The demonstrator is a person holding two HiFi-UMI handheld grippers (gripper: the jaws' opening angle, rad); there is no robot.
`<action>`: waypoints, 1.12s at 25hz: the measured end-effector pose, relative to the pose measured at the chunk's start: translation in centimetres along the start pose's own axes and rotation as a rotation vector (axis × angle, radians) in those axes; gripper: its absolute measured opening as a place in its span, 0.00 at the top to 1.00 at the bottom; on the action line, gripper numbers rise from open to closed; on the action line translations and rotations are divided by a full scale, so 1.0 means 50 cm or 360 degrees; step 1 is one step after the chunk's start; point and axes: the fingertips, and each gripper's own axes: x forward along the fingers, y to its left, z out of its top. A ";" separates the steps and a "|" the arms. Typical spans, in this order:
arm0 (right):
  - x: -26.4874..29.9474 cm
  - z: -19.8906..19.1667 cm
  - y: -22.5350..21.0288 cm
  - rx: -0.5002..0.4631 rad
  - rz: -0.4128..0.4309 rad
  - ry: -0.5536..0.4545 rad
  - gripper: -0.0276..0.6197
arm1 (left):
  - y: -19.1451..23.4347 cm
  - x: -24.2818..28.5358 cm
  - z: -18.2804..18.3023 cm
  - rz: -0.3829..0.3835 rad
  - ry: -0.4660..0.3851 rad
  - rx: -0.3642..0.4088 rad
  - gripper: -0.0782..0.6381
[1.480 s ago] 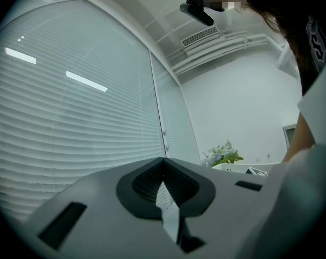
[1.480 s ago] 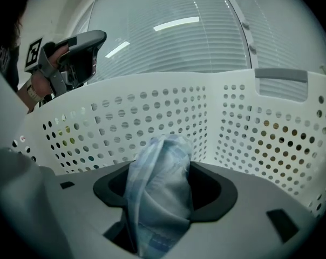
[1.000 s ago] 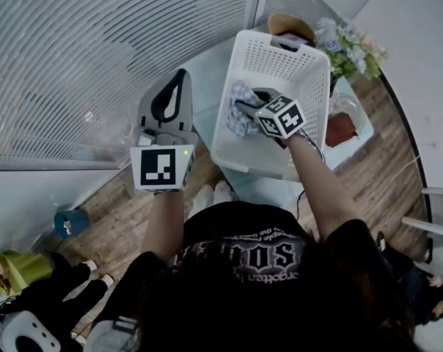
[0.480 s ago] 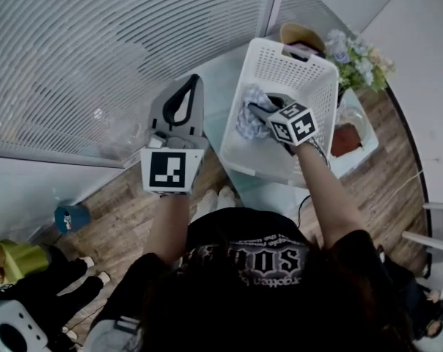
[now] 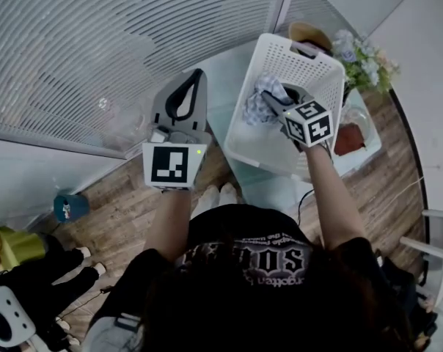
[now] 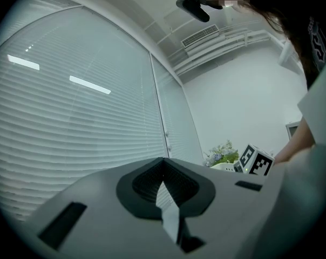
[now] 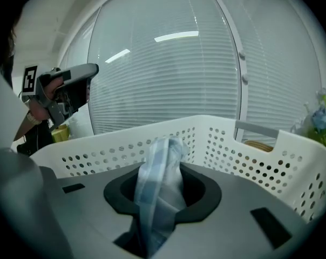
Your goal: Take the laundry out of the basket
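Your right gripper (image 5: 270, 99), tilted down over the basket (image 7: 244, 150), has just been closing its jaws and pinches the checked cloth (image 7: 162, 177). The cloth is bunched lengthwise along the jaws, its free end toward the far wall. Its lower end is hidden. Your left gripper (image 6: 164, 169) is level beside the basket, its jaws pressed together on nothing.

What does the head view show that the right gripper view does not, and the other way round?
Only the head view shows the wooden floor and a small blue thing on it. Only the right gripper view shows close up that the jaws of the right gripper, which have just been closing, press on the checked cloth. Both show the white basket and the left gripper.
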 end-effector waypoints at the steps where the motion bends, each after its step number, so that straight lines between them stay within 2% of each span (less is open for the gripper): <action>1: -0.005 0.011 0.004 -0.0017 -0.0001 -0.0023 0.76 | 0.002 -0.006 0.000 0.0012 0.0001 0.0000 0.90; 4: -0.025 0.040 0.017 -0.0075 -0.0007 -0.0089 0.76 | 0.000 -0.023 0.002 0.0043 0.0000 0.0006 0.90; 9: -0.080 0.095 0.019 -0.0074 -0.0054 -0.0240 0.76 | -0.011 -0.054 0.012 0.0083 -0.0012 -0.0016 0.90; 14: -0.126 0.158 0.053 -0.0109 -0.0045 -0.0390 0.77 | -0.015 -0.089 0.018 0.0142 -0.0003 0.0000 0.90; 22: -0.176 0.225 0.107 -0.0194 0.0035 -0.0553 0.77 | -0.038 -0.141 0.034 0.0249 -0.0015 -0.0003 0.90; 28: -0.204 0.275 0.167 -0.0254 0.0128 -0.0666 0.77 | -0.040 -0.206 0.039 0.0372 0.0027 0.0040 0.90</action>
